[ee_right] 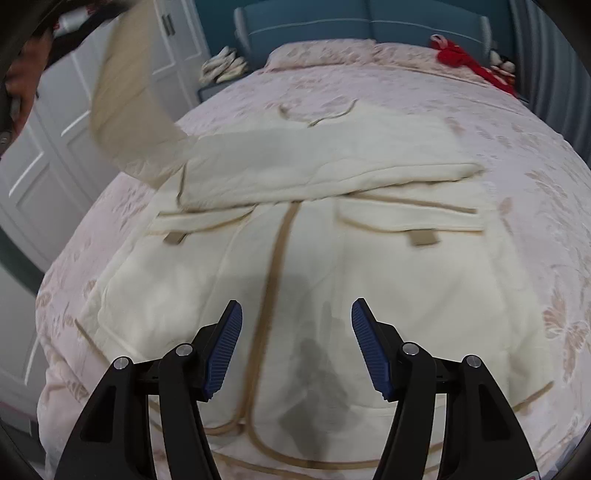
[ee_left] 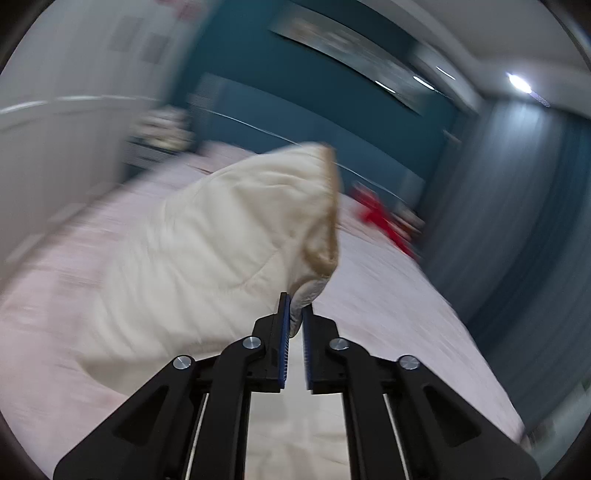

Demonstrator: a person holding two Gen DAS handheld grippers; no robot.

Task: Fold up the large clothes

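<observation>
Right wrist view: coat (ee_right: 295, 280) long axis up frame, sleeve (ee_right: 122, 110) lifted upper left by clamped left gripper (ee_left: 295, 317); right gripper (ee_right: 296, 325) open, empty, above hem.

You are facing a bed (ee_right: 480, 122) covered in a pale pink flowered spread, with a padded teal headboard (ee_right: 369, 26) against a teal wall (ee_left: 295, 66). White panelled doors (ee_right: 55, 147) stand to your left, and blue-grey curtains (ee_left: 535, 221) hang on the right. A ceiling light (ee_left: 519, 83) glows above them. A red cloth (ee_right: 469, 62) lies near the pillows, and a small heap of pale things (ee_right: 223, 66) sits beside the headboard.
</observation>
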